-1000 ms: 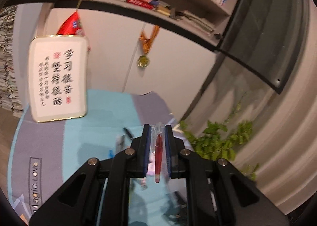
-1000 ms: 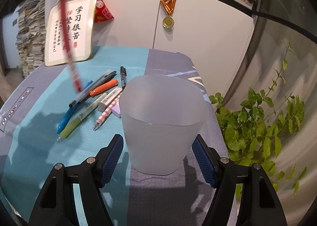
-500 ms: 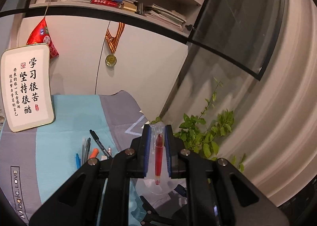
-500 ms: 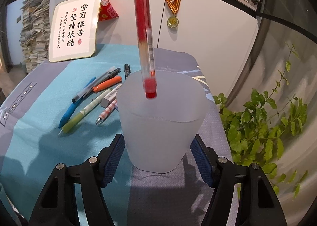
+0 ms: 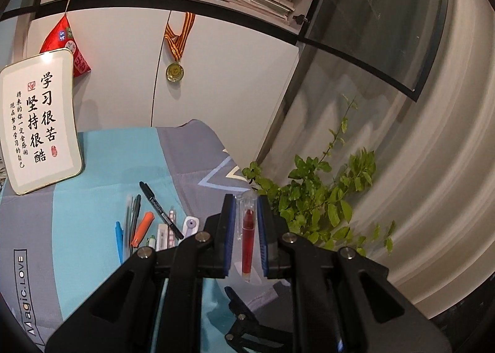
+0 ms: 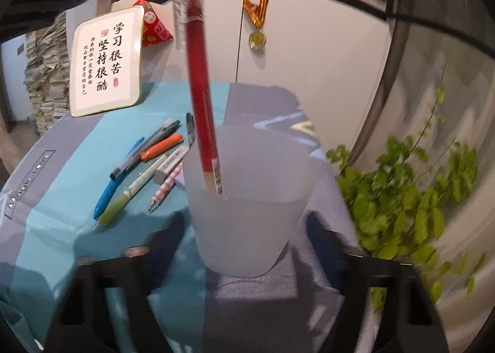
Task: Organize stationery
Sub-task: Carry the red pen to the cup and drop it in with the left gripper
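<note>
Red pen [image 6: 201, 90]: centre of the right wrist frame, long axis near vertical with a slight lean, top toward upper left, lower end down inside the cup mouth; barcode label near the lower end. In the left wrist view the red pen [image 5: 248, 238] runs along the fingers, clear cap end pointing away from the camera.
Left gripper [image 5: 244, 229]: jaws pinching the red pen near its clear cap end, blue pads close on both sides. Seen at upper left of the right wrist frame as a dark blurred shape above the pen.
Cup [image 6: 247, 198]: frosted, translucent, upright, lower centre of the right wrist frame, standing on the grey part of the cloth.
Right gripper [image 6: 247, 247]: blurred, pads hard to make out; jaws have just been closing with the cup between them, fingers flanking its base and holding it.
Loose pens [image 6: 145, 161]: left of the cup on the teal cloth, lying fanned; blue, black, orange, green, striped, plus an eraser.
Tablecloth [image 6: 46, 213]: teal and grey.
Calligraphy sign [image 6: 106, 63]: upper left, leaning upright.
Medal [image 6: 257, 39]: hanging on the white cabinet.
Plant [image 6: 411, 198]: right edge.
</note>
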The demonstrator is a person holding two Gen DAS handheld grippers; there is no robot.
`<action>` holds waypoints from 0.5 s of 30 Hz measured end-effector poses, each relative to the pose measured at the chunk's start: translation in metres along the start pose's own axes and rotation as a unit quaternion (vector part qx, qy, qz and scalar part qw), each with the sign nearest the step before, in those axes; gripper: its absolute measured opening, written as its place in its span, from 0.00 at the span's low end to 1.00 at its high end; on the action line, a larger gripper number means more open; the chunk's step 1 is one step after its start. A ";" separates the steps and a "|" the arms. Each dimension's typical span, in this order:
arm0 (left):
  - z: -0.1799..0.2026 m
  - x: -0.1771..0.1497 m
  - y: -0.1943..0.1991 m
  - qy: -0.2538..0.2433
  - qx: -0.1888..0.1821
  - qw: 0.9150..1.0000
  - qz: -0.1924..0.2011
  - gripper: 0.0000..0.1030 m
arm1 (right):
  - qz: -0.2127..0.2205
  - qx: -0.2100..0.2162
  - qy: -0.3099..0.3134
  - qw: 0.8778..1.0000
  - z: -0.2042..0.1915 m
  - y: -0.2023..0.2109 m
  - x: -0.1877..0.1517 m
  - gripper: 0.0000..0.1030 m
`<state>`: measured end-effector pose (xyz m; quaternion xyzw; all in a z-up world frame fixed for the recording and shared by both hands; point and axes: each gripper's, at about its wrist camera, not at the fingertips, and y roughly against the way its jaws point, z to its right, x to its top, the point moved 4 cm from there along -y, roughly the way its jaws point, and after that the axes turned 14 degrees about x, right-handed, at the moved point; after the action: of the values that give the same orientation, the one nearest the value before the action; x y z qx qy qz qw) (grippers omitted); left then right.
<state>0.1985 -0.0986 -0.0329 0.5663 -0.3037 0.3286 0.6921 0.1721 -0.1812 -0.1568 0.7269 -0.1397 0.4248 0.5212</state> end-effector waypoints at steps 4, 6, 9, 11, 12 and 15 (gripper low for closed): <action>0.000 -0.003 -0.002 -0.001 -0.003 1.000 -0.009 0.12 | 0.007 0.002 0.011 1.000 -0.002 0.001 -0.003 0.67; 0.003 -0.005 -0.003 -0.006 -0.004 1.000 -0.014 0.12 | 0.010 0.001 0.015 1.000 -0.002 0.001 -0.004 0.67; 0.004 -0.009 -0.005 -0.010 -0.005 1.000 -0.020 0.12 | 0.016 0.005 0.013 1.000 0.000 0.002 -0.005 0.67; 0.004 -0.011 -0.006 -0.011 -0.007 1.000 -0.026 0.12 | 0.021 0.009 0.011 1.000 0.001 0.002 -0.005 0.67; 0.003 -0.012 -0.006 -0.011 -0.007 1.000 -0.027 0.12 | 0.022 0.011 0.011 1.000 0.002 0.001 -0.004 0.67; 0.001 -0.012 -0.006 -0.008 -0.005 1.000 -0.026 0.15 | 0.025 0.014 0.011 1.000 0.003 0.000 -0.002 0.67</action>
<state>0.1957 -0.1013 -0.0455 0.5732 -0.2962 0.3038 0.7010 0.1722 -0.1845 -0.1584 0.7254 -0.1462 0.4478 0.5018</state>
